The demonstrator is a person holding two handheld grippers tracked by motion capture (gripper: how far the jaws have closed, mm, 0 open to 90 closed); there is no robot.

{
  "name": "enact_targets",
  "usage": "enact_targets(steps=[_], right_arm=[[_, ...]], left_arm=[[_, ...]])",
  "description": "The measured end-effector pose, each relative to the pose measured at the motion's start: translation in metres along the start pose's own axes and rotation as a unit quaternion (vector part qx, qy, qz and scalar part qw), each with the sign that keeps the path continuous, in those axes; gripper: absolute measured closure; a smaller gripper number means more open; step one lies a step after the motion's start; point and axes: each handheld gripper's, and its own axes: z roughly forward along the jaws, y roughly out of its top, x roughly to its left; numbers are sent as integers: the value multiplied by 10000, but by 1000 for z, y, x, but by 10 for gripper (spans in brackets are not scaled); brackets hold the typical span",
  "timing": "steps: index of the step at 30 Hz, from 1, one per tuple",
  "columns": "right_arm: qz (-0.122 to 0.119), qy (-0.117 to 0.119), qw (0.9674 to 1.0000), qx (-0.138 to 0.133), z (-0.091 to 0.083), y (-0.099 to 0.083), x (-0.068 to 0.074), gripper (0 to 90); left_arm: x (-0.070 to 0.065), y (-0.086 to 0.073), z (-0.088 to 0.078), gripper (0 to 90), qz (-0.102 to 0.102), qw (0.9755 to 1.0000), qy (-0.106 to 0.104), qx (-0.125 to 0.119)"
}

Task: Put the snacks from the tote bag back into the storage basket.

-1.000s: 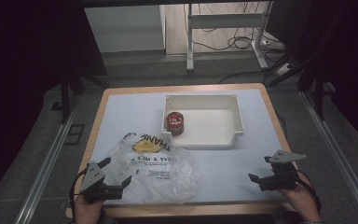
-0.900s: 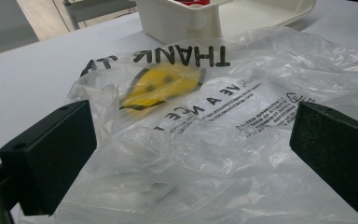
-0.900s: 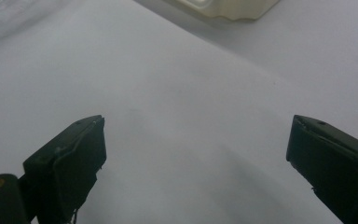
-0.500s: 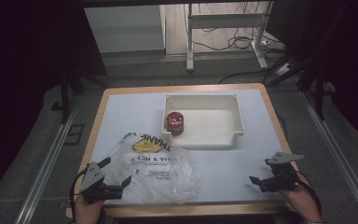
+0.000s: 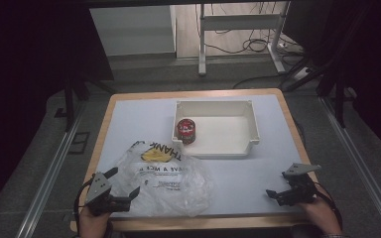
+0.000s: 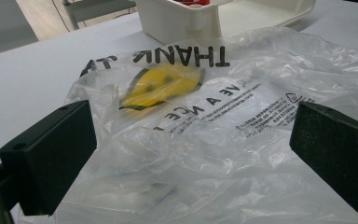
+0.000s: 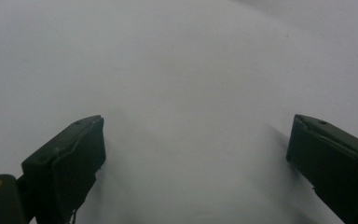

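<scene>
Setting: dim room; pale grey table with wooden edge [image 5: 129,124], centre of the high view.
Bag: crumpled clear plastic bag with black print and a yellow smiley [image 5: 166,173], lying flat lower left of centre, mouth side unclear.
Tray: white rectangular plastic tray [image 5: 250,124] above the bag, just apart from it; a red round can [image 5: 185,131] in its left end.
Left gripper [image 5: 124,184]: jaws spread wide at the bag's lower-left edge, film between them, pads not pressing [image 6: 51,154].
Right gripper [image 5: 277,194]: lower right, well apart from the bag; jaws just opened further, wide over bare table, nothing between.
Risk: film is slippery and layered, so a pinch may catch one layer only or slide off; dragging could bunch the bag against the tray.
</scene>
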Motion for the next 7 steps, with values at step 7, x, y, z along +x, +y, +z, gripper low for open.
enact_targets(steps=[7], right_arm=[[-277, -94, 9996, 38, 3, -2, 5, 0]], left_arm=[[0, 0, 0, 4, -4, 10000, -7, 0]])
